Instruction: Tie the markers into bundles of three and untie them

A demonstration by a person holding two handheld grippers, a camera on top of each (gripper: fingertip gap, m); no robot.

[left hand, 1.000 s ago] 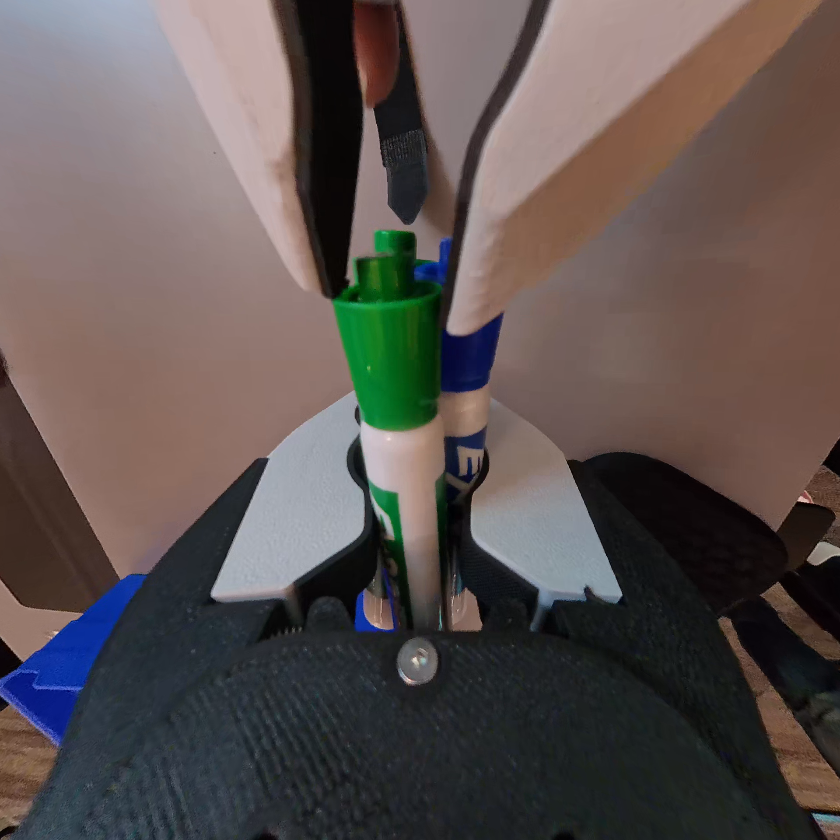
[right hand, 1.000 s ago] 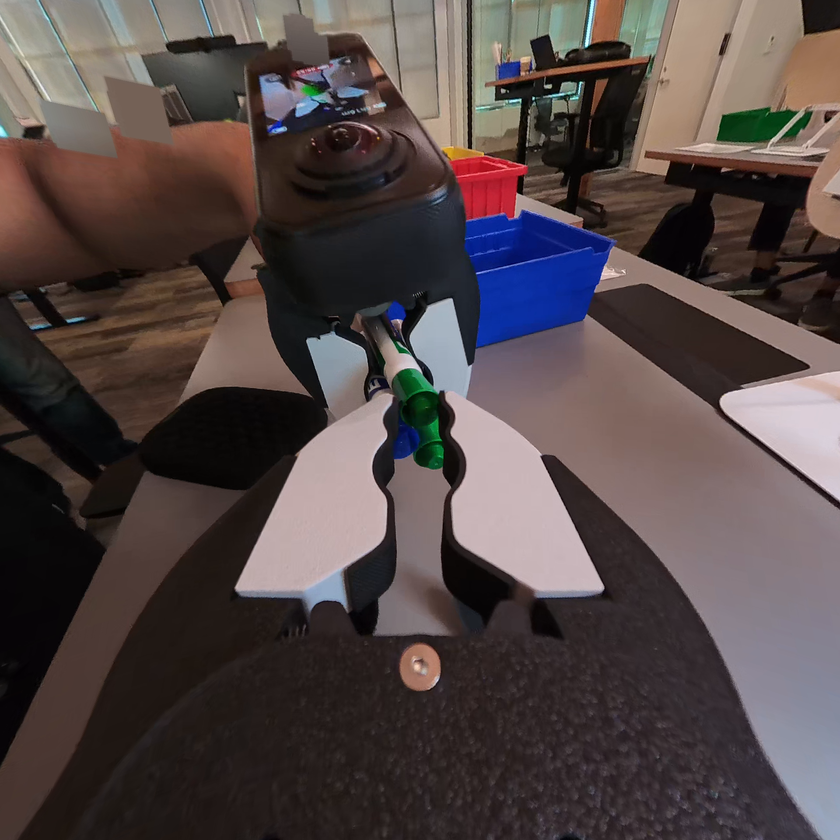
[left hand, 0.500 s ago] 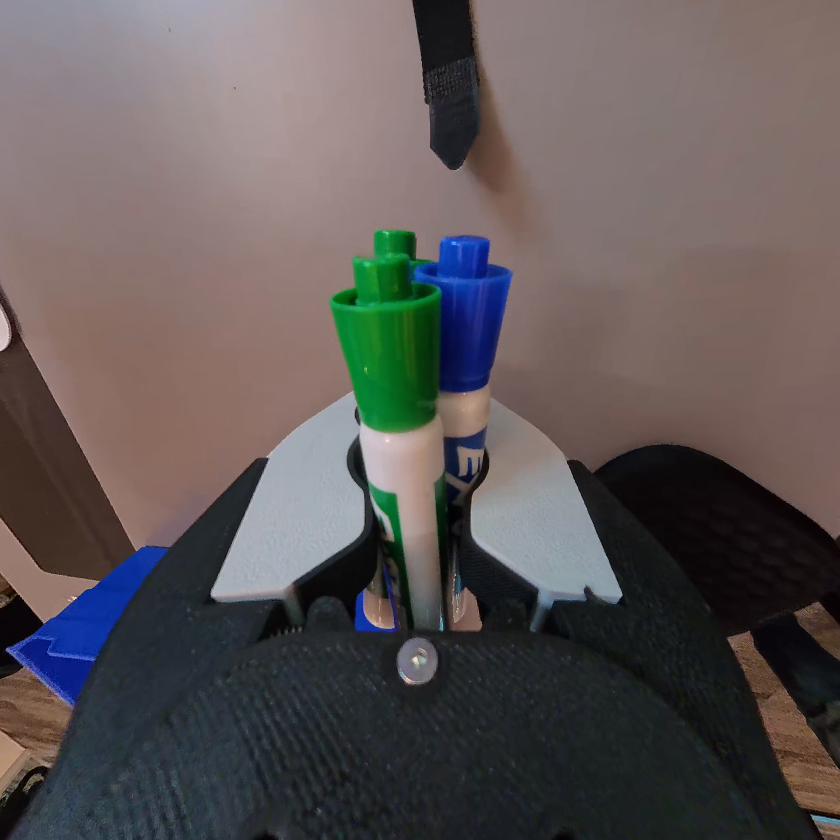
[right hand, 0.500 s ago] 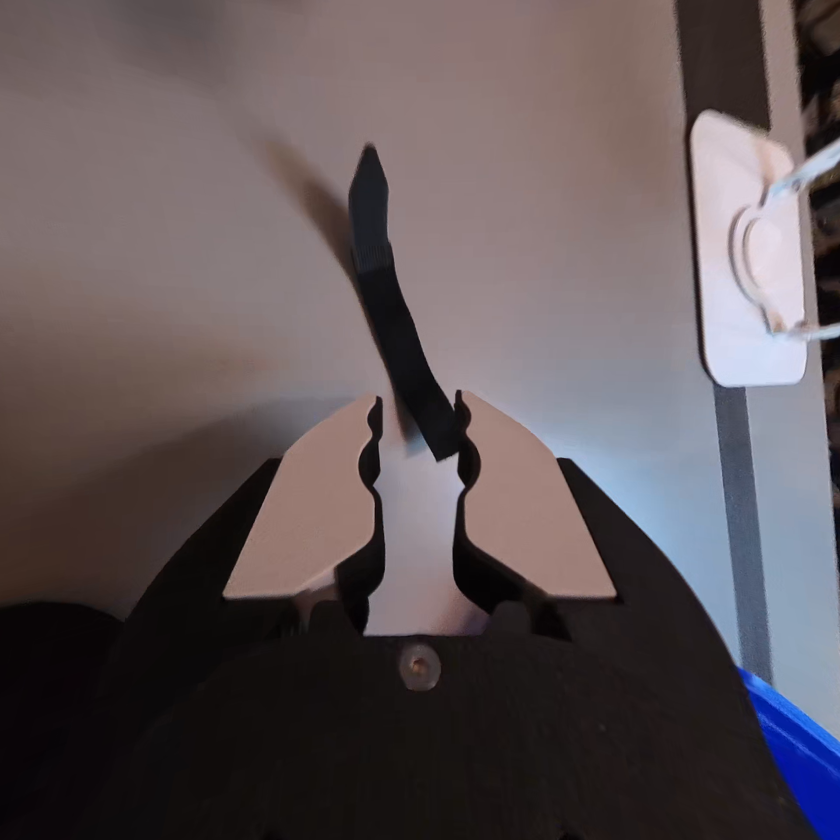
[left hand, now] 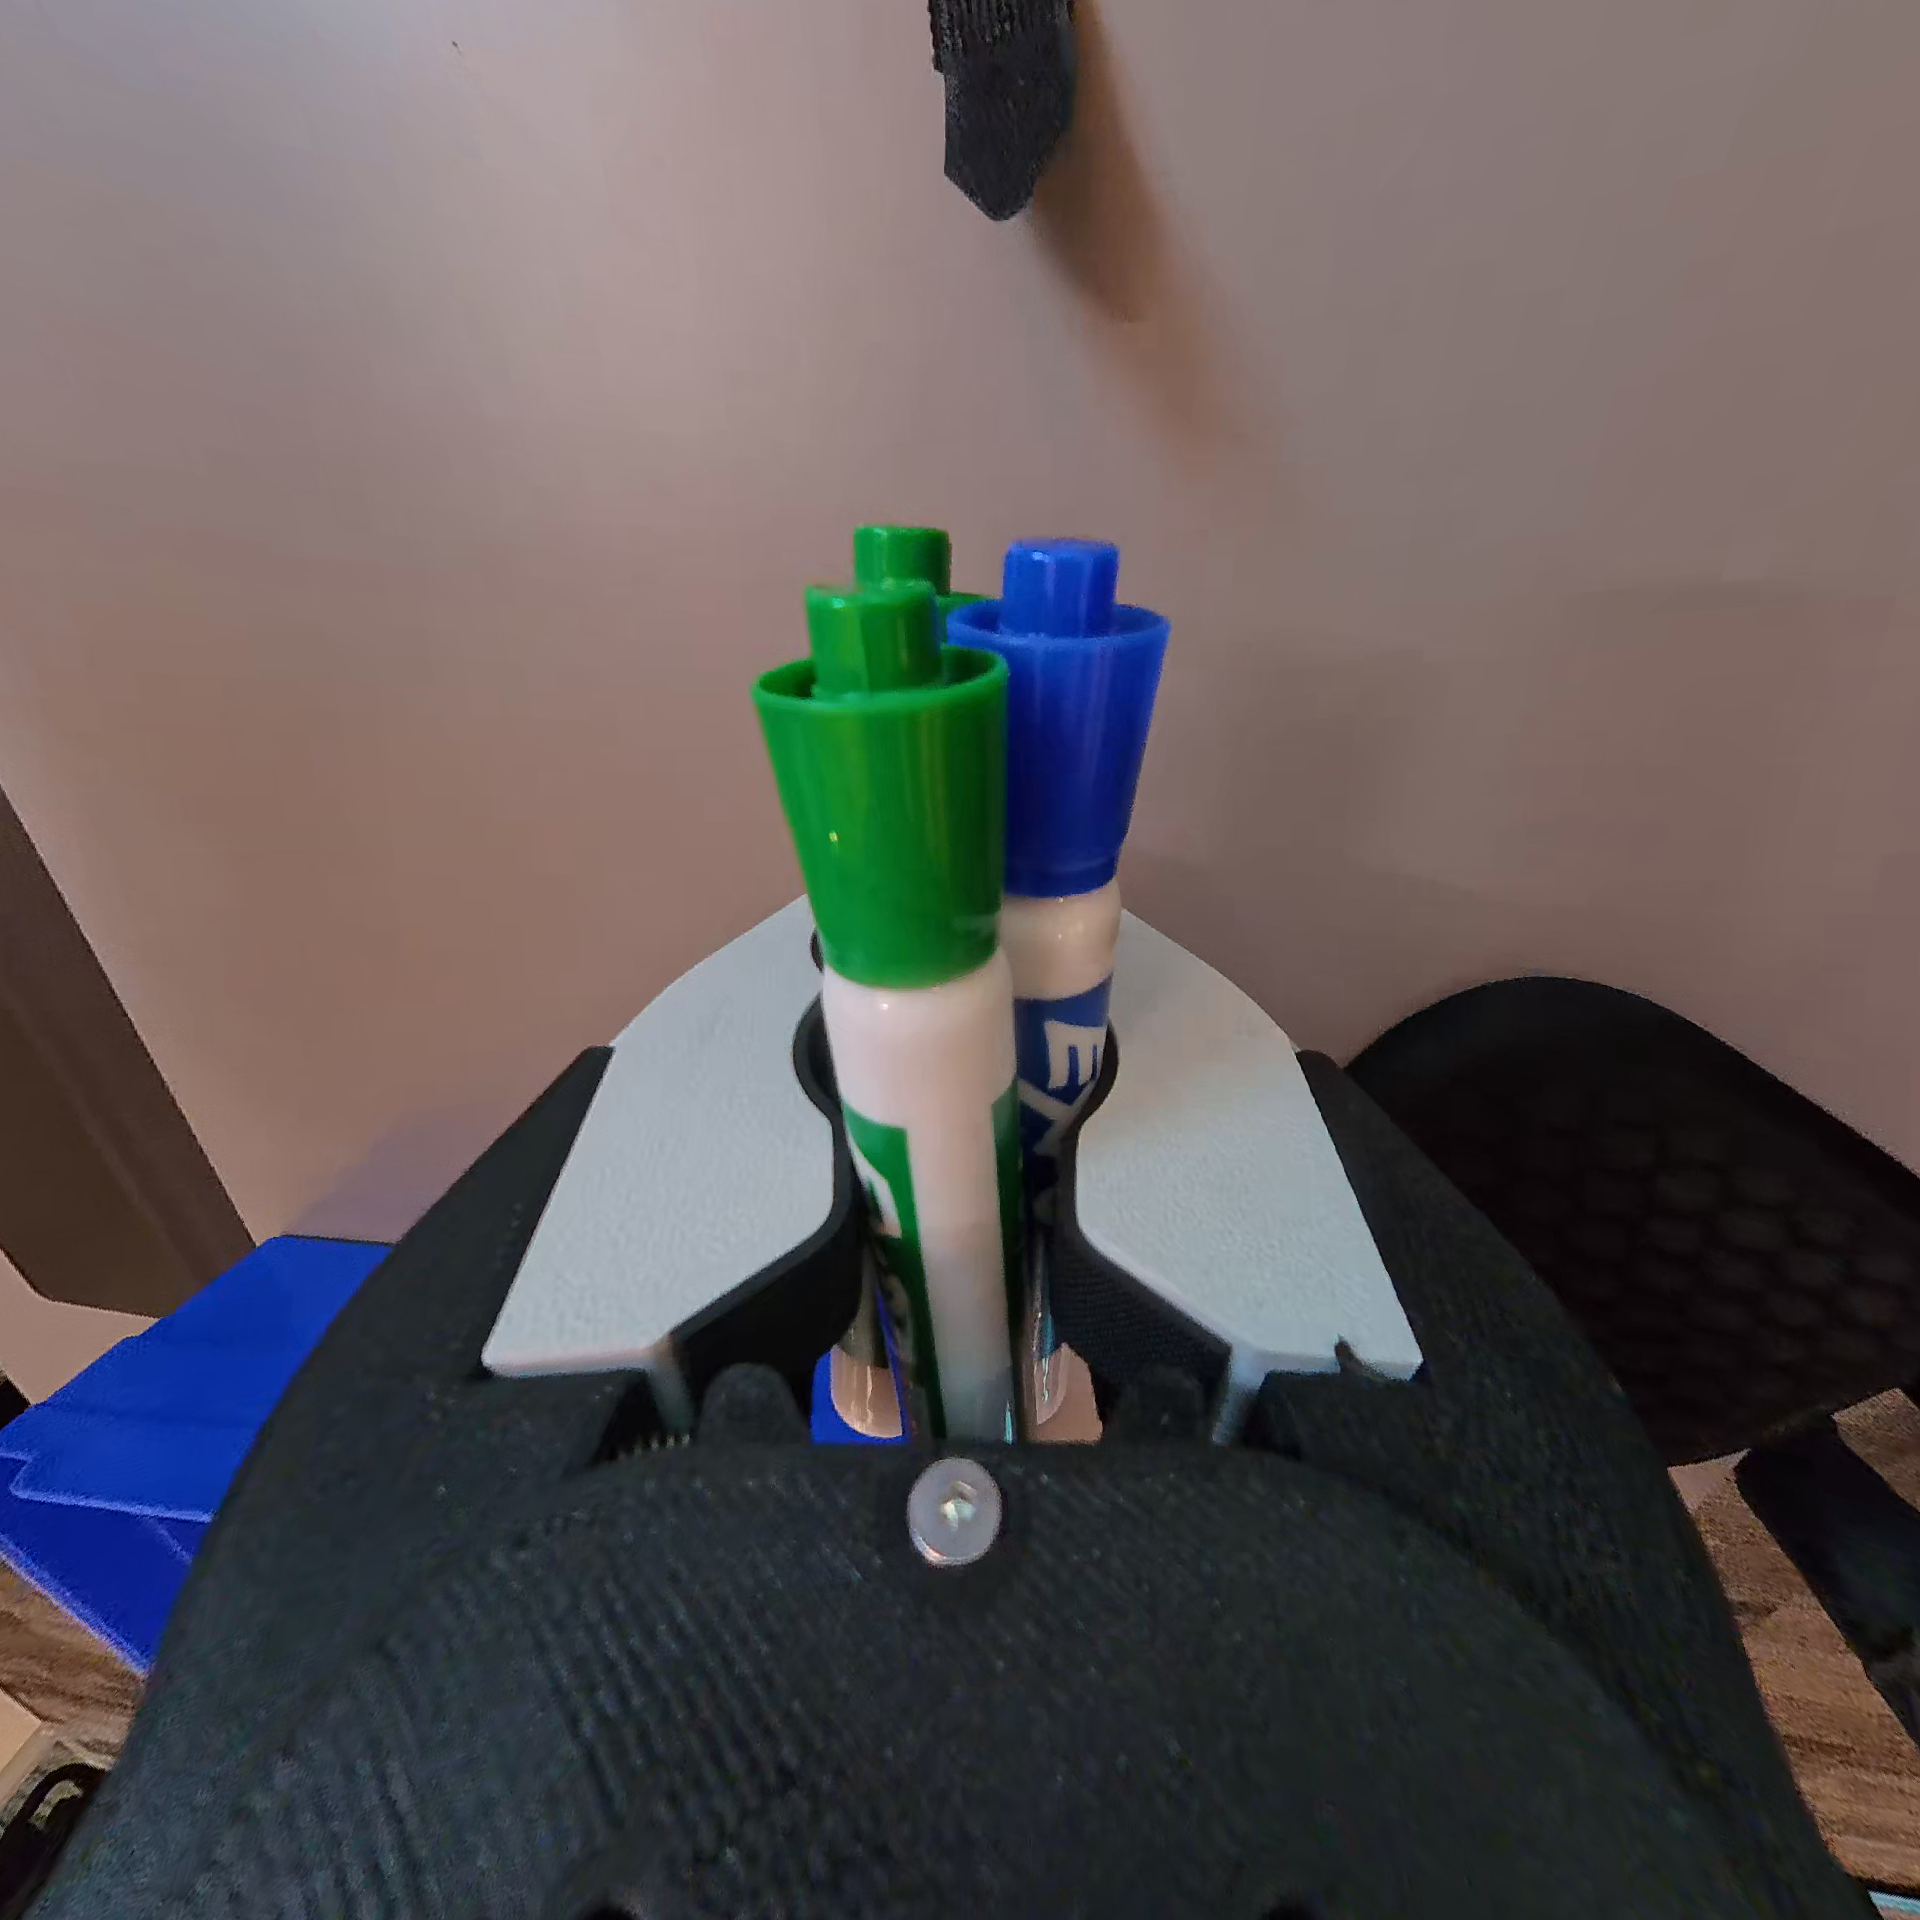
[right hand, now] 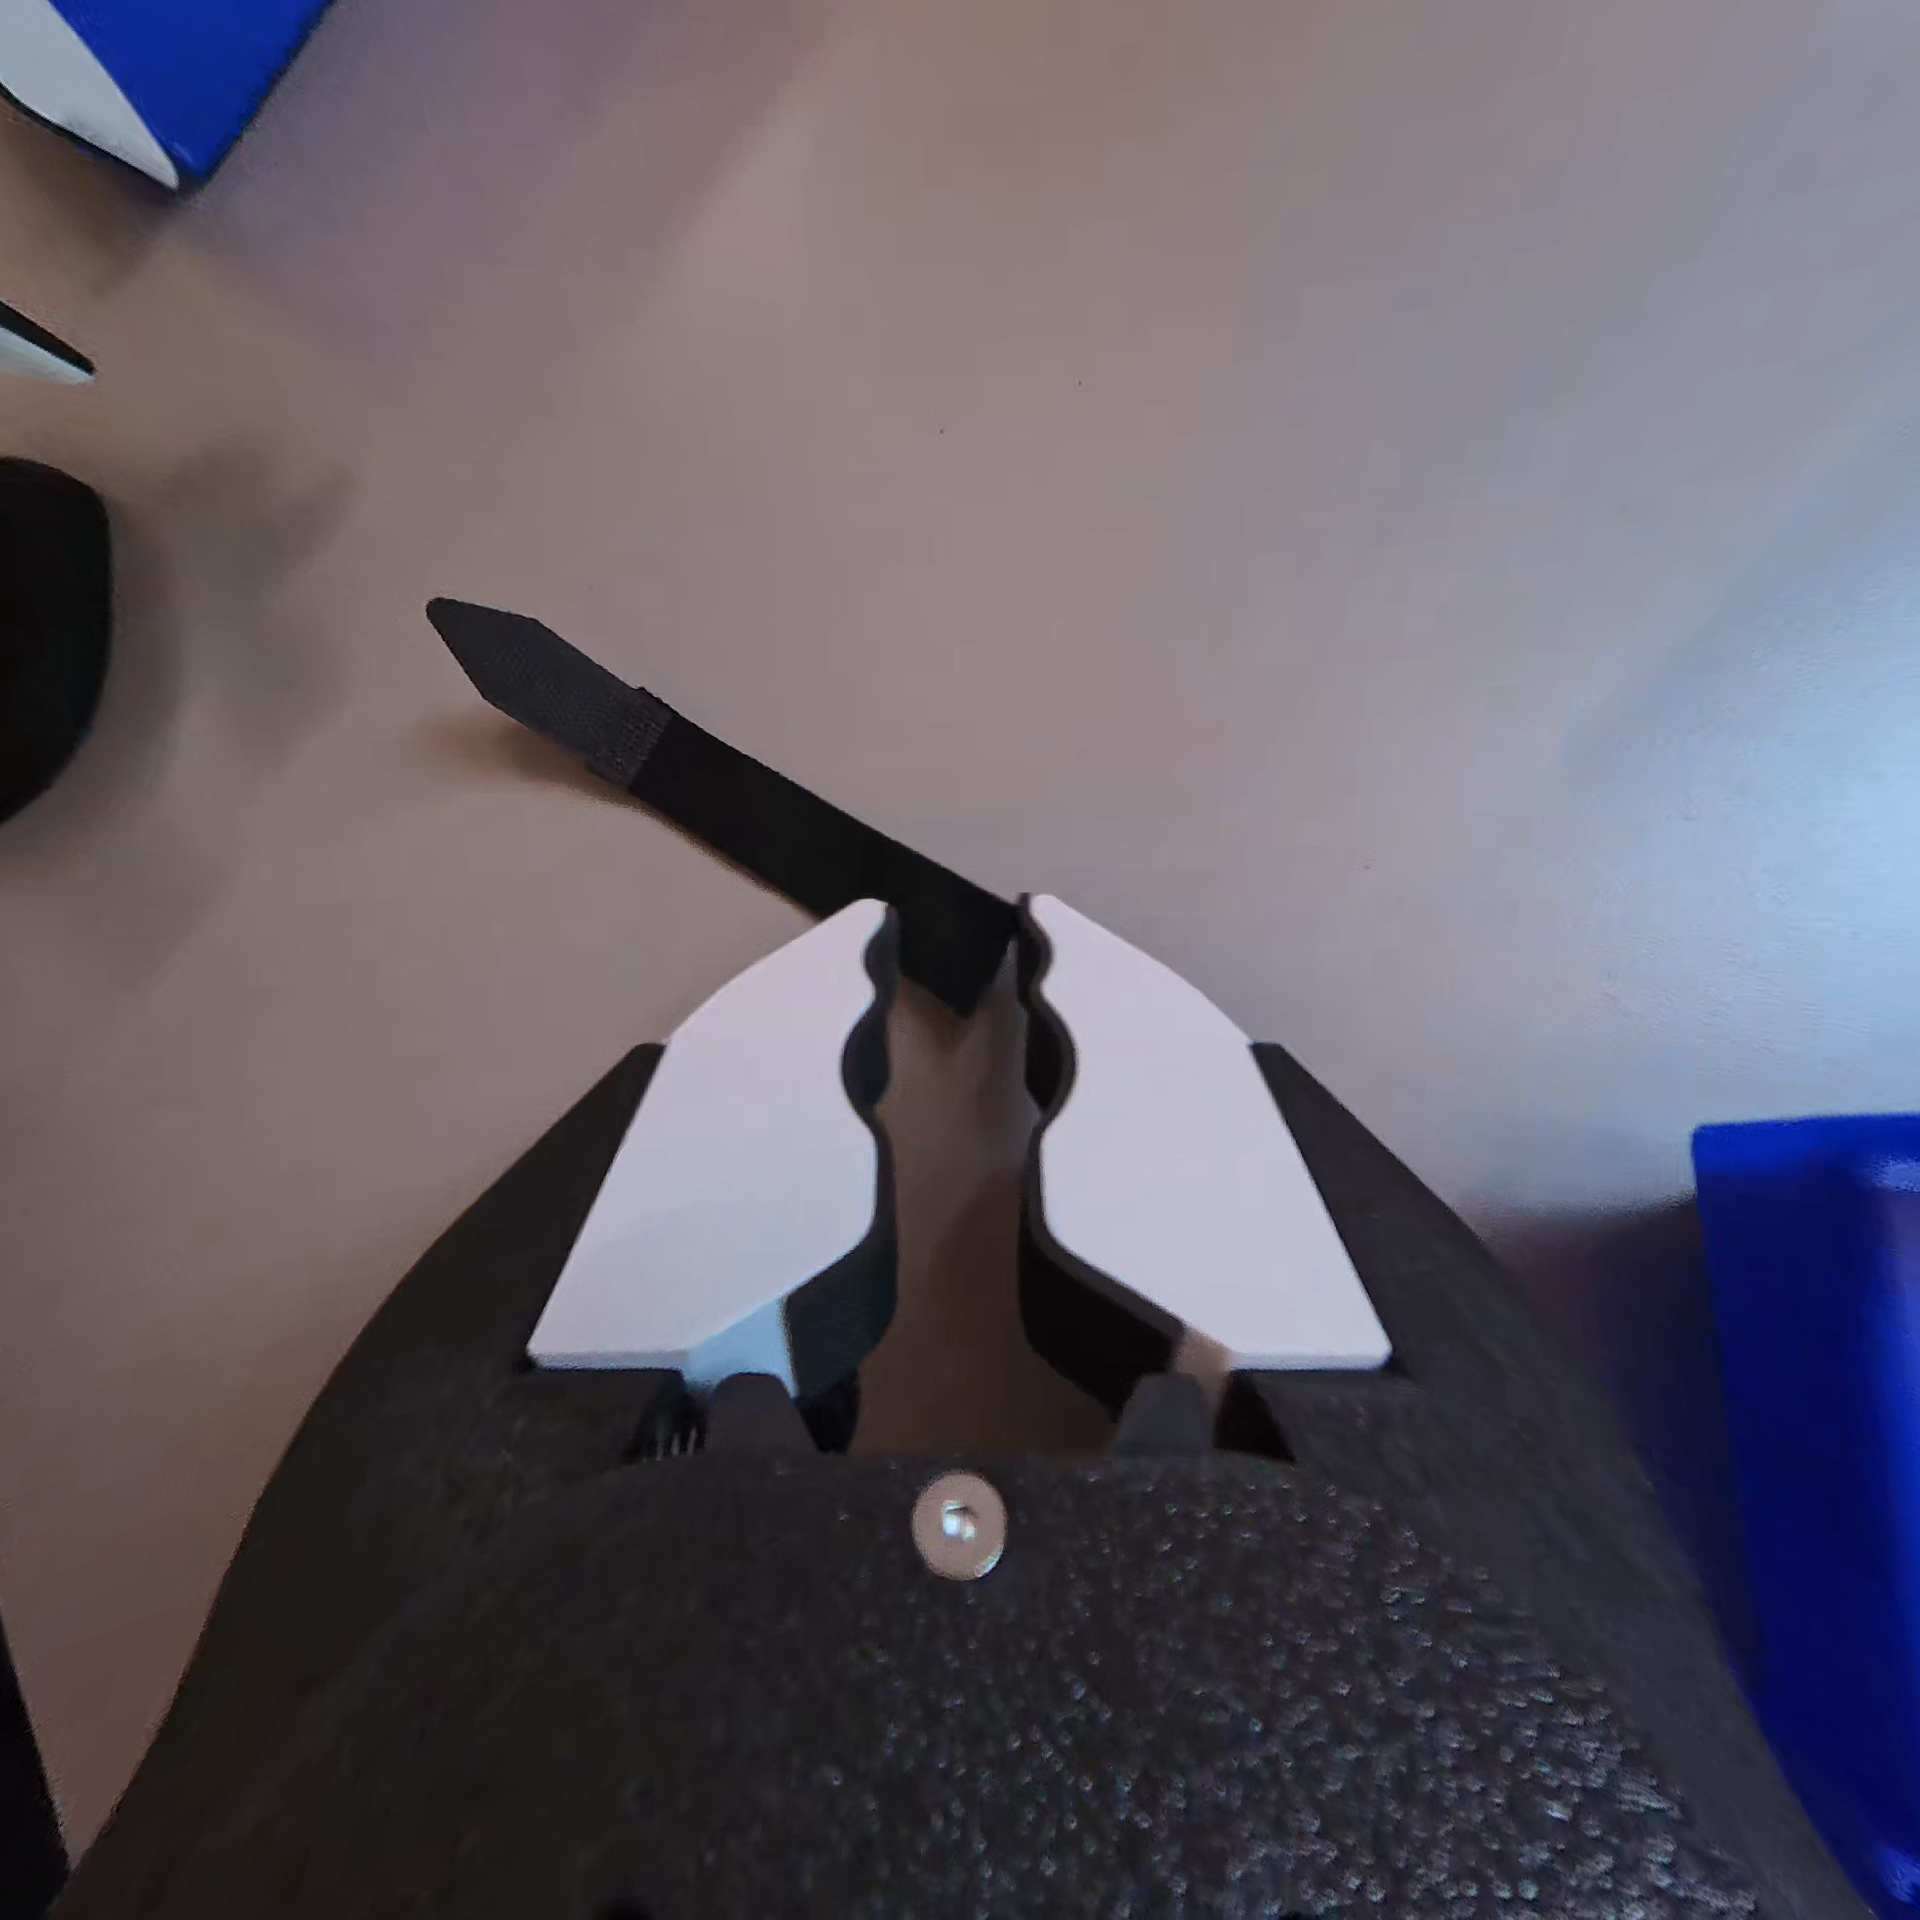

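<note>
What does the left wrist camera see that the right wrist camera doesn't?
Only the left wrist view shows the three markers: two green markers and one blue marker, clamped together in the left tongs, caps pointing away from the camera.

Only the right wrist view shows the right tongs pinching one end of the black strap, nearly all of its length in sight.

Both show the grey table, a blue bin at the edge, and the strap; the left view catches only its pointed tip.

Grey tabletop point(left hand: 416, 520); blue bin point(right hand: 1818, 1455) at edge; wood floor point(left hand: 1849, 1704) below.
</note>
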